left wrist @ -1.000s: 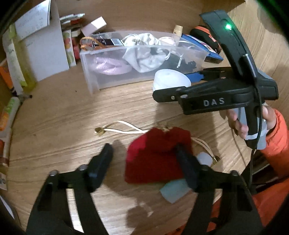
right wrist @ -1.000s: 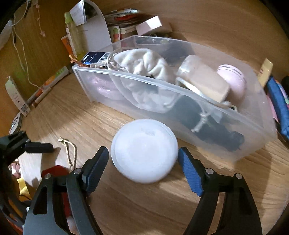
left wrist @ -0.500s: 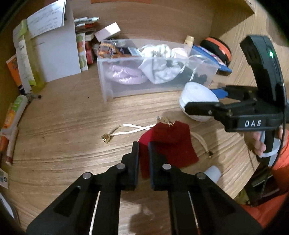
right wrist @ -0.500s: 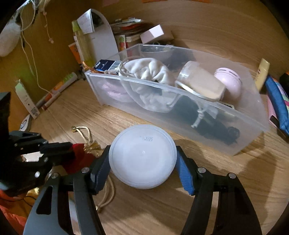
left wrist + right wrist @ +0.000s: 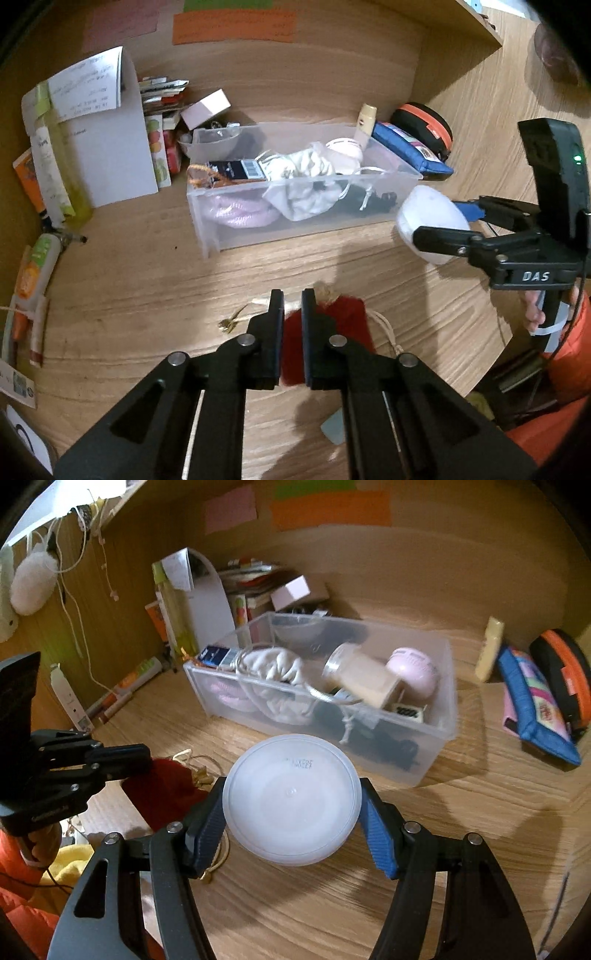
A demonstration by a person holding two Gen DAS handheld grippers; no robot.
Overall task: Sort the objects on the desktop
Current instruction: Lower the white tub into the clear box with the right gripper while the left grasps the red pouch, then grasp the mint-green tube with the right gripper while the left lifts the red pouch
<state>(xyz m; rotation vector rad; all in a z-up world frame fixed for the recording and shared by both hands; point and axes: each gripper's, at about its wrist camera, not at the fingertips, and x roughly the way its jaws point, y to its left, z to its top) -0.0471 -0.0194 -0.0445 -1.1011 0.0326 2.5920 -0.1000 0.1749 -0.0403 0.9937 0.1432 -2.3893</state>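
My left gripper is shut on a red drawstring pouch and holds it above the wooden desk; its cream cords with gold tips hang down. The pouch also shows in the right wrist view. My right gripper is shut on a round white lidded jar, lifted off the desk; the jar shows in the left wrist view too. A clear plastic bin stands beyond both, with a white cloth bag, a pink item and dark cords inside.
A white paper stand and small boxes sit at the back left. A blue pencil case and an orange-rimmed black case lie right of the bin. Tubes lie along the left edge. A pale scrap lies near the front.
My left gripper closed on the red pouch and lifted it. My right gripper closed on the white jar and raised it off the desk. Both views pulled up and back.
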